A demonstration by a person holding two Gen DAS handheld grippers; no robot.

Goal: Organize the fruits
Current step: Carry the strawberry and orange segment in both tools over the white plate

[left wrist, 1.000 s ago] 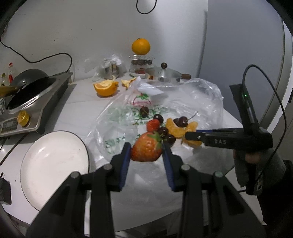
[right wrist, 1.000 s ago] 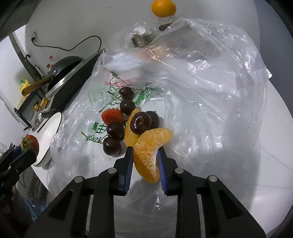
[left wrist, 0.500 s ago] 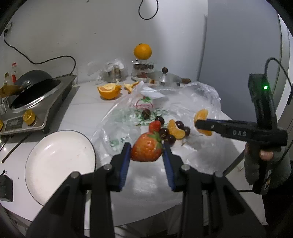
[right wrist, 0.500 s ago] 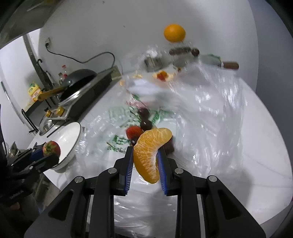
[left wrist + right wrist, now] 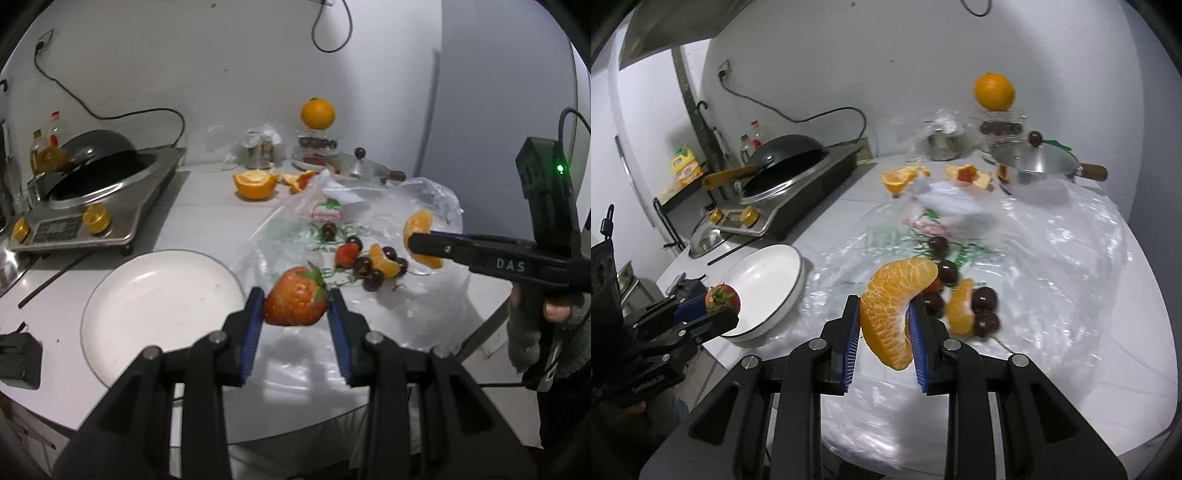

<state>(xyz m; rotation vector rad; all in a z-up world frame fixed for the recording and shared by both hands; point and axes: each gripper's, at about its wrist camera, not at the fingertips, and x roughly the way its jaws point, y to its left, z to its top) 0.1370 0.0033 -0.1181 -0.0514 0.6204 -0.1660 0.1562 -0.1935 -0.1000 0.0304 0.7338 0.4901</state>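
My left gripper point(image 5: 295, 306) is shut on a red strawberry point(image 5: 296, 300), held in the air just right of the white plate point(image 5: 147, 295). My right gripper point(image 5: 882, 314) is shut on a peeled orange segment point(image 5: 892, 306), lifted above the clear plastic bag point(image 5: 1052, 266). The same segment point(image 5: 419, 242) and right gripper point(image 5: 421, 245) show at the right of the left wrist view. On the bag lie several dark cherries point(image 5: 371, 275), a small strawberry point(image 5: 346, 255) and another orange segment point(image 5: 382, 260). The white plate point(image 5: 764, 284) has nothing on it.
An induction cooker with a black wok point(image 5: 92, 177) stands at the left. At the back are a cut orange half point(image 5: 255, 183), a whole orange point(image 5: 317, 113) on a glass jar, and a lidded steel pot point(image 5: 1032, 166). A black block point(image 5: 18, 360) lies at the near left edge.
Both grippers have risen and drawn back from the bag with their fruit. The right gripper lifted the orange segment off the pile; the plate has come closer to the left gripper.
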